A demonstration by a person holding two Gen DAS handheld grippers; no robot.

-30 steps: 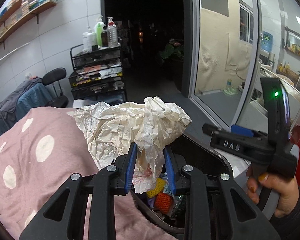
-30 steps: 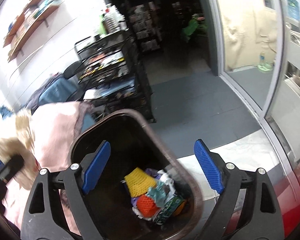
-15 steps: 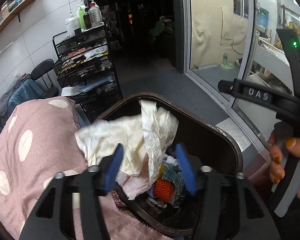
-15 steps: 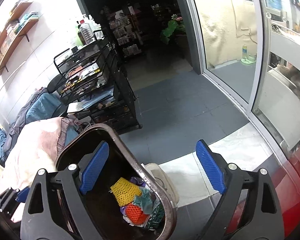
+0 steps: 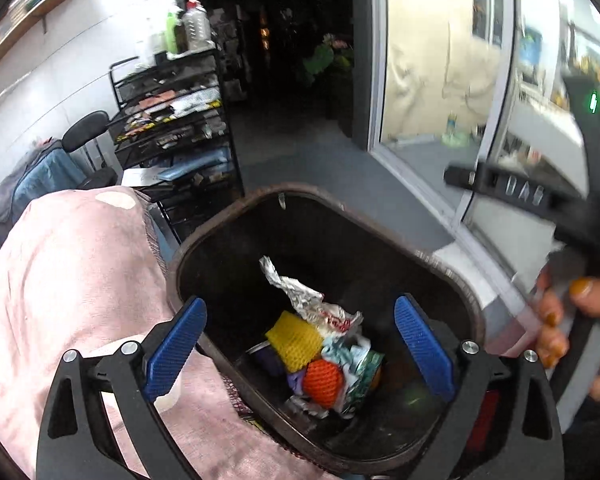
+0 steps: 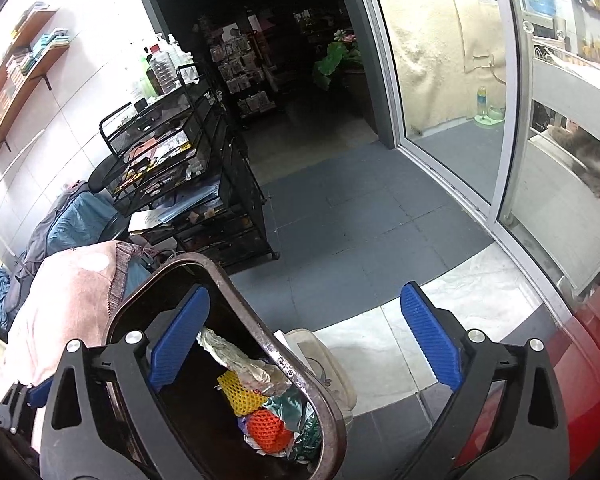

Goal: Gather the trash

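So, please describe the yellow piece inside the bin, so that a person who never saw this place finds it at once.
Look into the dark brown trash bin beside the pink dotted blanket. In the heap at its bottom lies the yellow foam net, just under the crumpled paper. It is the only yellow thing there, with a mesh pattern like the orange foam net next to it.

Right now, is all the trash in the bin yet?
The crumpled paper lies in the bin on the other scraps. The left gripper, jaws just opened, hangs empty above it; the right gripper is open and empty too. No more loose trash shows in these views.
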